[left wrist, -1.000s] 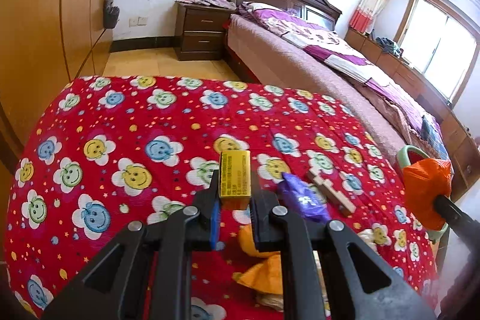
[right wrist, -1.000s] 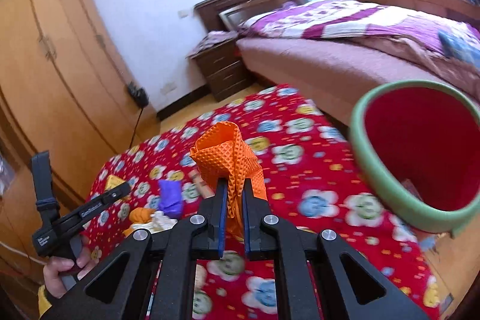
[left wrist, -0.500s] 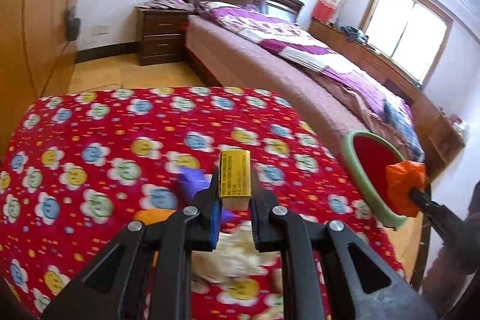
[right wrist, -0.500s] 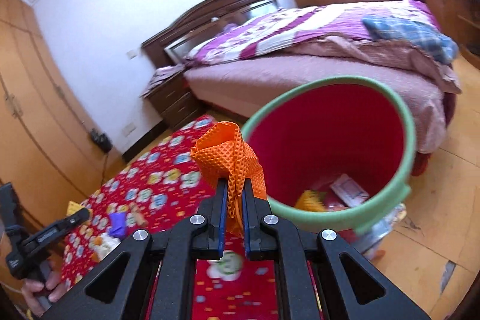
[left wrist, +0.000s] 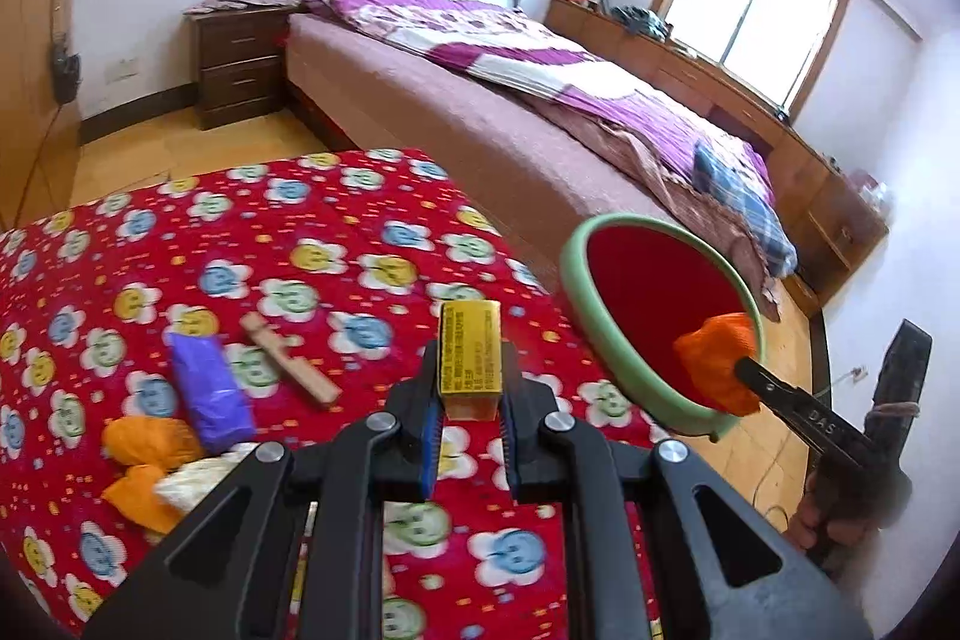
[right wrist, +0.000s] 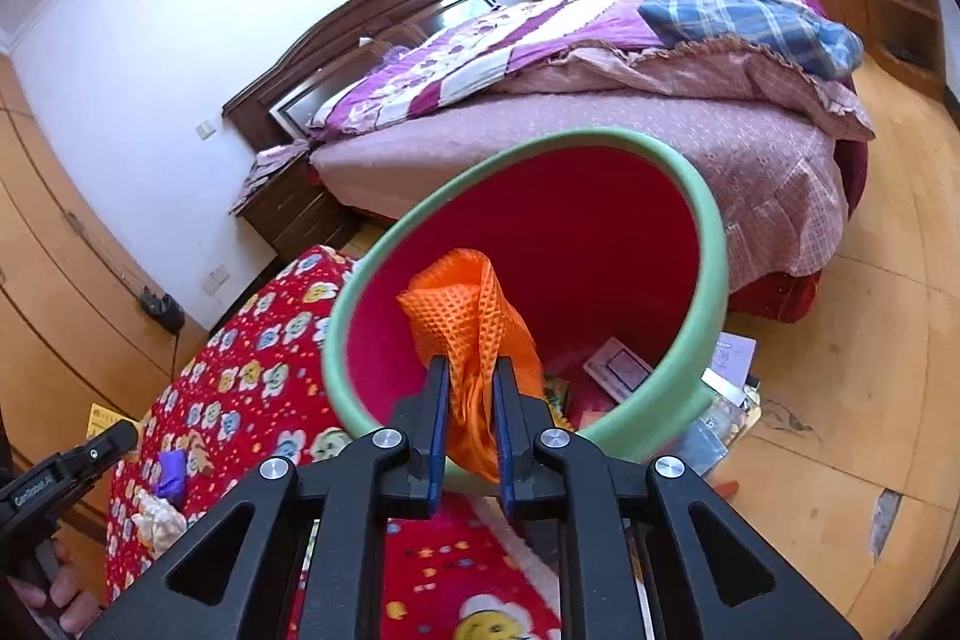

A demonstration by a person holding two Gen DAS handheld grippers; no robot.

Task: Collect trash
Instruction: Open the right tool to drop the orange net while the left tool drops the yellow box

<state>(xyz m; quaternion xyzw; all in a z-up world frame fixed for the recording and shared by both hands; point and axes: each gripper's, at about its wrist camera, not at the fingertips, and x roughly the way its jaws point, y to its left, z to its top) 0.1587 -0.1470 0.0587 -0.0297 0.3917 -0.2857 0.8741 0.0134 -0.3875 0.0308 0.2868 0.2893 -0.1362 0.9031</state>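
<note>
My left gripper is shut on a small yellow box, held above the red smiley-flower cloth. To its right stands a red bin with a green rim. My right gripper holds a crumpled orange net over the bin's mouth. Its jaws are opening, and the net still fills the gap and touches both pads. In the left wrist view the orange net hangs just inside the bin's near rim. Papers lie at the bin's bottom.
On the cloth lie a purple packet, a wooden stick, orange scraps and a white crumple. A large bed stands behind the bin. Loose papers lie on the wooden floor beside the bin.
My right gripper carried the orange net from above the cloth to over the bin's mouth, and its jaws parted slightly. My left gripper swung right with the yellow box, nearer the bin.
</note>
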